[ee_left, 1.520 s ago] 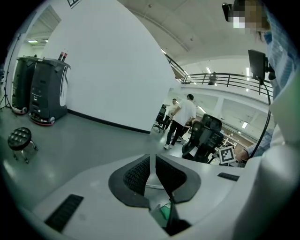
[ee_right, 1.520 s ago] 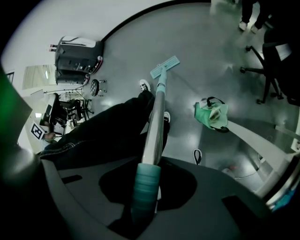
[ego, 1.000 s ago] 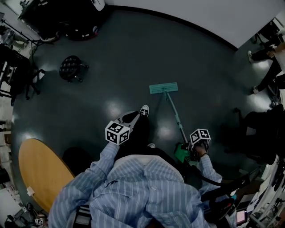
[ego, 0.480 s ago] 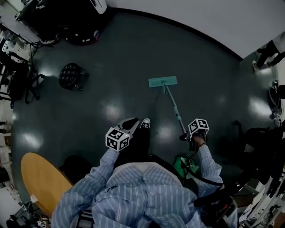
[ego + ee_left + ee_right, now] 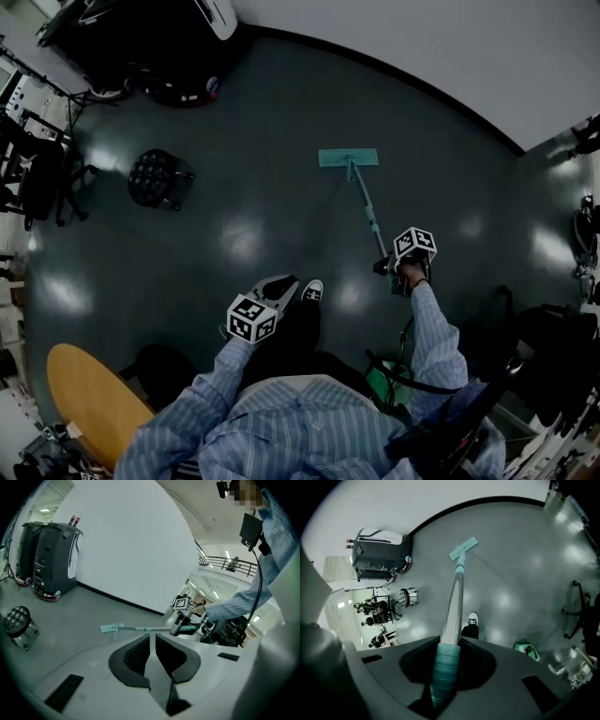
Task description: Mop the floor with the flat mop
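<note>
The flat mop has a teal head (image 5: 348,157) flat on the dark floor near the far wall, and a slim handle (image 5: 368,214) slanting back to my right gripper (image 5: 396,269). That gripper is shut on the handle's teal grip (image 5: 444,667); the mop head (image 5: 463,548) shows far along the handle in the right gripper view. My left gripper (image 5: 275,291) hangs beside the person's shoe (image 5: 311,292), jaws shut with nothing between them (image 5: 152,651). From the left gripper view the mop (image 5: 112,628) lies ahead on the floor.
A black stool (image 5: 156,175) stands on the floor at left. A dark machine (image 5: 141,47) sits against the far wall. A round wooden table (image 5: 89,398) is at lower left, a green bucket (image 5: 389,382) behind the person, and chairs at the right edge (image 5: 553,347).
The right gripper has pushed forward with the handle, so the mop head slid farther toward the far wall. The person stepped forward and the left gripper dropped lower in the head view.
</note>
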The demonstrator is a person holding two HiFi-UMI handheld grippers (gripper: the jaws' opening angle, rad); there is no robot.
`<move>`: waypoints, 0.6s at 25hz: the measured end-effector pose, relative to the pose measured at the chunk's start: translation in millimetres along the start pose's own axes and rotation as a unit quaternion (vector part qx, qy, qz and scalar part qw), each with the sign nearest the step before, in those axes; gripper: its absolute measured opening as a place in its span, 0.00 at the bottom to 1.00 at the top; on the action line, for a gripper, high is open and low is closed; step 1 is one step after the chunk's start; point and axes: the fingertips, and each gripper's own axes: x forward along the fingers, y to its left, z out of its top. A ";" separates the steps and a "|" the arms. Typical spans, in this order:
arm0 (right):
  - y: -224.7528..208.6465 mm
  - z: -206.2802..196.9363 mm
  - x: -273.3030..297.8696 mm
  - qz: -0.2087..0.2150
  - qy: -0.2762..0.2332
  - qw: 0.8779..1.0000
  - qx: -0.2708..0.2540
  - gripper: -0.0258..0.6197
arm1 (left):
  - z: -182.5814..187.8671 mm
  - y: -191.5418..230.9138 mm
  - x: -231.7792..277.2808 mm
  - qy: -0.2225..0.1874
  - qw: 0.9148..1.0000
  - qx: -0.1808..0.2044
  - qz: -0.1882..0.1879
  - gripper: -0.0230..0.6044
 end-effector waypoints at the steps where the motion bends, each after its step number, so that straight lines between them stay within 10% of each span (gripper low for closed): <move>1: 6.0 16.9 -0.5 -0.001 -0.003 1.000 0.001 0.17 | 1.5 3.0 3.4 -0.002 1.000 -0.003 -0.003 0.10; 15: 95.1 184.2 2.3 0.027 -0.041 0.998 0.040 0.17 | 3.8 57.1 2.9 -0.008 0.998 -0.045 0.040 0.10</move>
